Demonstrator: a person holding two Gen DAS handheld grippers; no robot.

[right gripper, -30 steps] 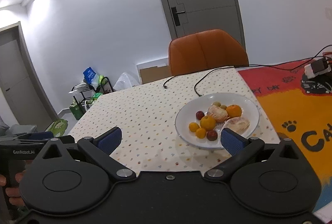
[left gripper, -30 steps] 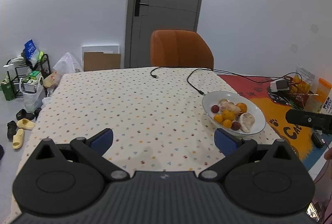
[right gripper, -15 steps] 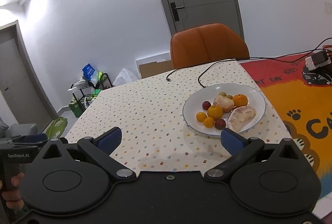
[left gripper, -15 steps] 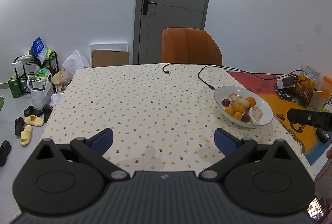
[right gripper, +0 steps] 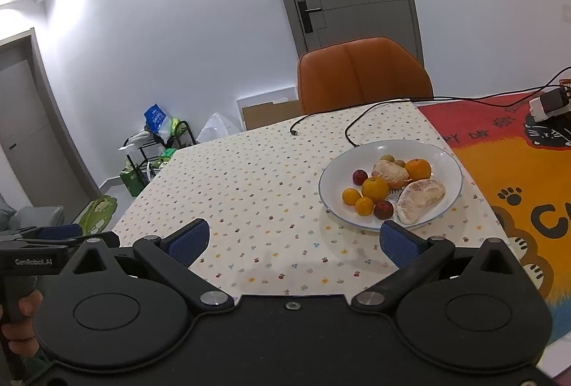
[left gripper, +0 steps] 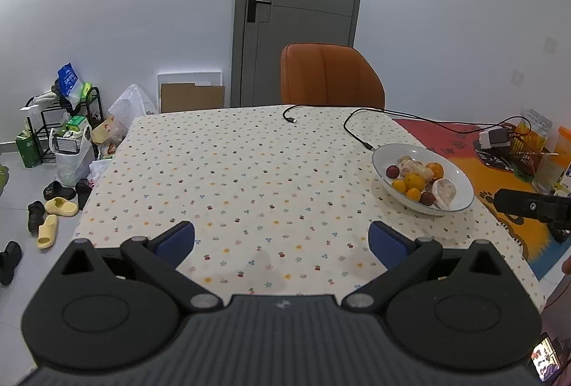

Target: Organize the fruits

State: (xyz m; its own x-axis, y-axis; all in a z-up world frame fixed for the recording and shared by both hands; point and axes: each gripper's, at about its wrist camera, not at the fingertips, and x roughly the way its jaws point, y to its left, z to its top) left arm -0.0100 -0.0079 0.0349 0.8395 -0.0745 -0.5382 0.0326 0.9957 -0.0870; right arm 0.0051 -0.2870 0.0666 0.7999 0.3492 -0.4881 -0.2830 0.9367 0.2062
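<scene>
Both tongs are hanging over the near edge of the table (left gripper: 249, 171), with its dotted cloth, and each is standing wide apart with nothing between its blue pads. The left tongs (left gripper: 282, 245) are facing bare cloth; from their view the white plate (left gripper: 464, 186) is lying at about two o'clock, near the table's right side. The right tongs (right gripper: 294, 239) are pointing toward the table's middle, and the plate (right gripper: 446, 157) is sitting at about one o'clock, just beyond their right pad. The plate is holding the fruits: several small oranges (right gripper: 374, 189), two dark red plums (right gripper: 360, 176), two peeled citrus pieces (right gripper: 421, 195) and a couple of small greenish fruits (right gripper: 387, 158). A black cable (right gripper: 351, 129) is trailing across the cloth behind the plate, and an orange chair (left gripper: 332, 75) is standing at twelve o'clock beyond the far edge
</scene>
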